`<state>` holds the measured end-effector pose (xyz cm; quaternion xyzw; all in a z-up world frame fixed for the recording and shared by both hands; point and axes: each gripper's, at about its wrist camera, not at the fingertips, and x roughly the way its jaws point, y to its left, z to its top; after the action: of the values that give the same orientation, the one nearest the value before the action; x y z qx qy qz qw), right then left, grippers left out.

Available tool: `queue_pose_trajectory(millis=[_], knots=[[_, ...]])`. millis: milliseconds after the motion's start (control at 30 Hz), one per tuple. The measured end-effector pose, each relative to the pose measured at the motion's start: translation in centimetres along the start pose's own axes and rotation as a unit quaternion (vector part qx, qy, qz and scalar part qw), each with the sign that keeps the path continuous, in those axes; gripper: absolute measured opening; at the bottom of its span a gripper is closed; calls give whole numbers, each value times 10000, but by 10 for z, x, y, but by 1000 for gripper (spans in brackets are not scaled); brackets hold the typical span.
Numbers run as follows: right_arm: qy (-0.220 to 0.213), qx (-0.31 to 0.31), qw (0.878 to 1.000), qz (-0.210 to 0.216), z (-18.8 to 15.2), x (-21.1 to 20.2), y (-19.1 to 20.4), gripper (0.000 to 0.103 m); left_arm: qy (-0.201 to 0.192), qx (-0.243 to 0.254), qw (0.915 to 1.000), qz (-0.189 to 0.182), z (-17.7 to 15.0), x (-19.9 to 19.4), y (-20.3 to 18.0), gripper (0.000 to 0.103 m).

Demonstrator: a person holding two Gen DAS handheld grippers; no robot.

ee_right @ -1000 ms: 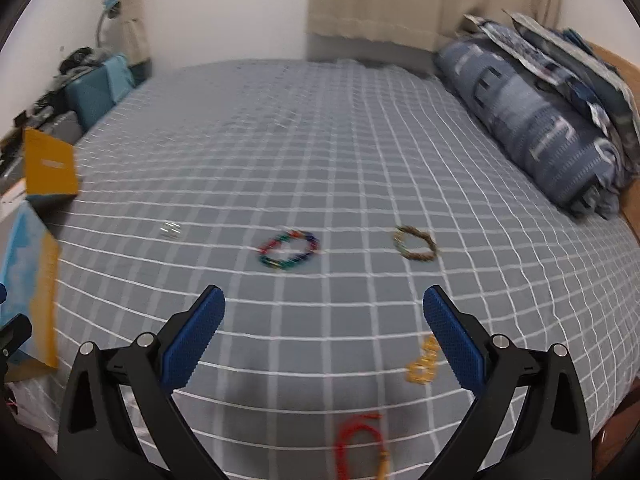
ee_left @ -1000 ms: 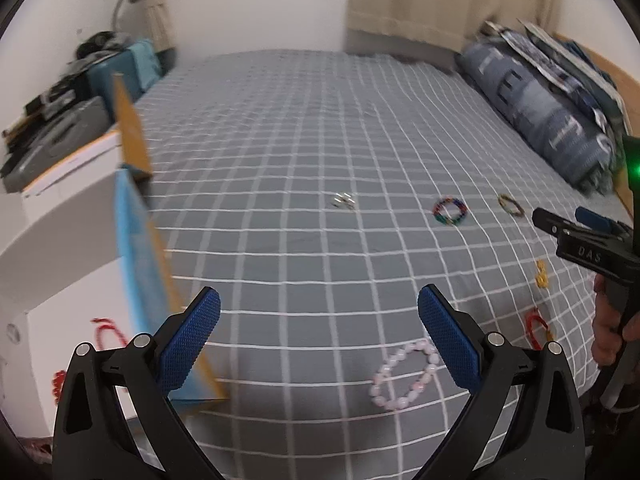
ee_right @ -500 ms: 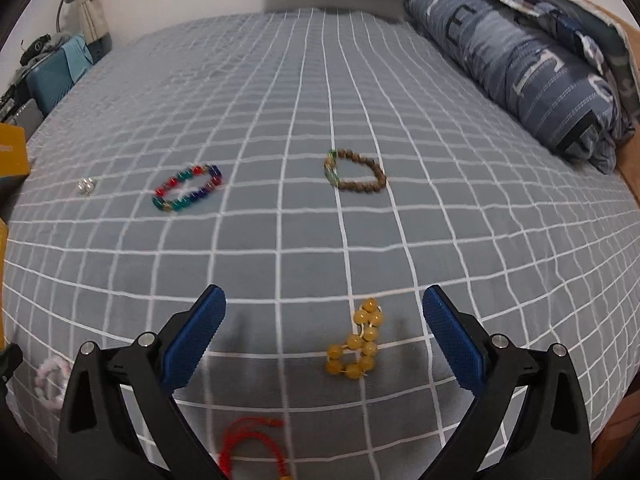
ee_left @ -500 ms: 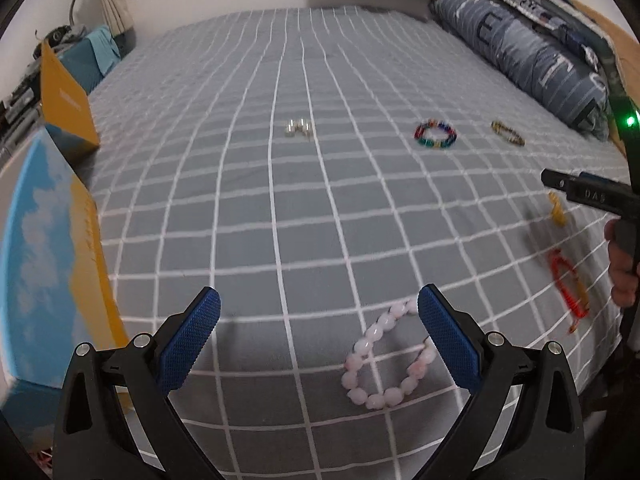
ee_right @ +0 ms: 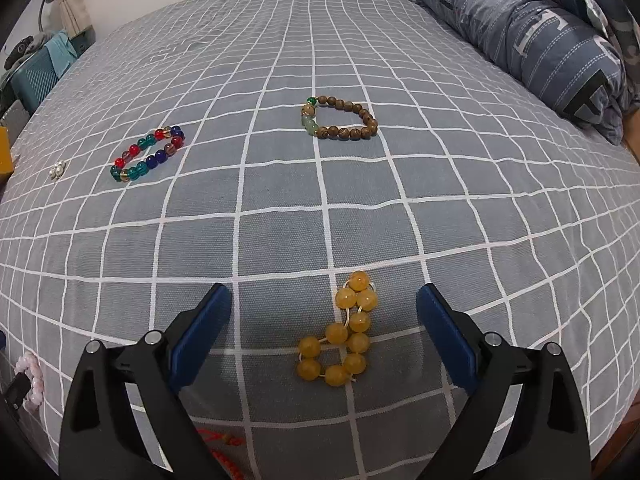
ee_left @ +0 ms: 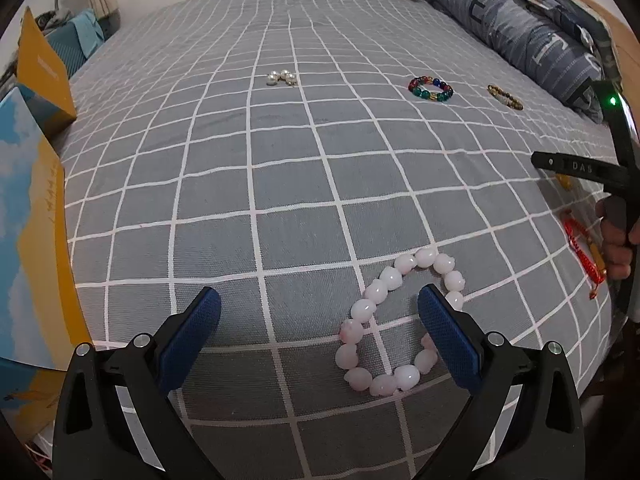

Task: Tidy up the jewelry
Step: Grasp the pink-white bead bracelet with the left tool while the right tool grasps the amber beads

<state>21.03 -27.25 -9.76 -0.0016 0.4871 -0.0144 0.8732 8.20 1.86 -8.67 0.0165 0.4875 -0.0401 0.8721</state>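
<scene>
In the left wrist view, the right tongs cover most of the yellow bead bracelet, and the hand beside them hides one end of the red cord bracelet. In the right wrist view, that red cord bracelet is cut off by the bottom edge, the pink bead bracelet is partly hidden at the left edge, and the pearl piece left of the multicolored bracelet is too small to identify.

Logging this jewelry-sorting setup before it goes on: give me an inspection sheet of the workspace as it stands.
Surface: grey checked bedsheet, jewelry spread over it.
Job's things: pink bead bracelet; yellow bead bracelet; multicolour bead bracelet; brown wooden bracelet; red cord bracelet; pearl pieces.
Clutter: nothing seen.
Grippers: left claw open, one finger over the pink bracelet; right claw open, straddling the yellow bracelet.
Cables: nothing seen.
Surroundings: blue-and-yellow box at left; folded blue quilt at right.
</scene>
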Motion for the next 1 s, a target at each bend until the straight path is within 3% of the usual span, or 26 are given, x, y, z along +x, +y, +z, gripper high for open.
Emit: queue_pose_trajectory(millis=[133,200,367,533,633,700,767,1000], knots=[[-10,-116,9999,42,1,-1,7,73,10,69,10000,-17,0,1,-2,94],[-2,-159,9998,94,1,-2,11,64,18,73,10000,17,-1,1,-3,85],[6,-272,9995,165,1,-4,19,44,-26,191,9998,-34,-2,-2,-5,72],[41,-284,9995,153,2,-6,23,17,-7,200,9997,-133,-3,-5,-6,54],[58,-257,9996,128,3,-6,22,10,39,200,9995,-245,-2,-5,-6,40],[55,-246,9996,143,3,-6,21,9,66,245,9993,-264,-3,-6,-7,21],[49,-232,9996,140,3,-7,21,9,136,277,9990,-321,-3,-6,-8,10],[35,-181,9997,135,4,-9,19,9,90,236,9987,-445,-1,-13,-8,10]])
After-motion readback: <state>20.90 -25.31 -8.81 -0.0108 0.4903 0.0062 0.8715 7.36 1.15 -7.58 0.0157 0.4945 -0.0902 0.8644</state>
